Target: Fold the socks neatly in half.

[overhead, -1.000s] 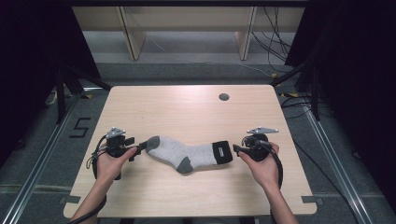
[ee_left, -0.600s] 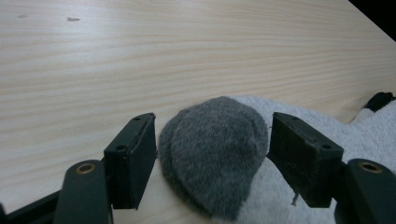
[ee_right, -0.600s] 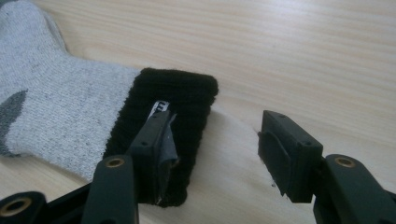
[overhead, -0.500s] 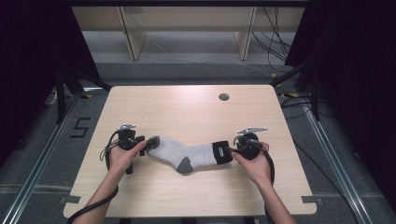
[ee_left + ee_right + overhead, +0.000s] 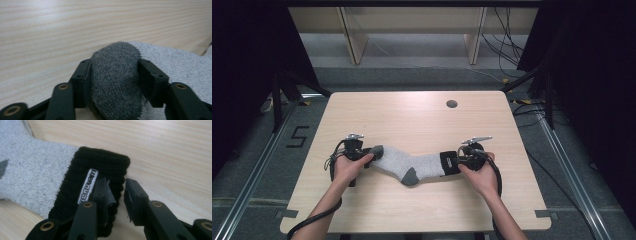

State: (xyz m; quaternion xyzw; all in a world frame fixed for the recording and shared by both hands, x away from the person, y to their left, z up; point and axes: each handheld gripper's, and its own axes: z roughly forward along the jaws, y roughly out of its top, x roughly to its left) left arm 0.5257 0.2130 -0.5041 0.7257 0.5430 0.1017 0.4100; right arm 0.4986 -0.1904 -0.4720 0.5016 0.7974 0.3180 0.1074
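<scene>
Lying flat near the front of the wooden table (image 5: 412, 120), the grey sock (image 5: 409, 166) stretches between your hands. Your left gripper (image 5: 113, 75) clamps its dark toe (image 5: 115, 75); your right gripper (image 5: 117, 192) pinches the black cuff (image 5: 100, 167) edge.

High view looks down on the table (image 5: 422, 120); claw views sit close above it.

Bare table (image 5: 412, 120) beyond the sock (image 5: 412, 167); only a small hole (image 5: 452, 104).
</scene>
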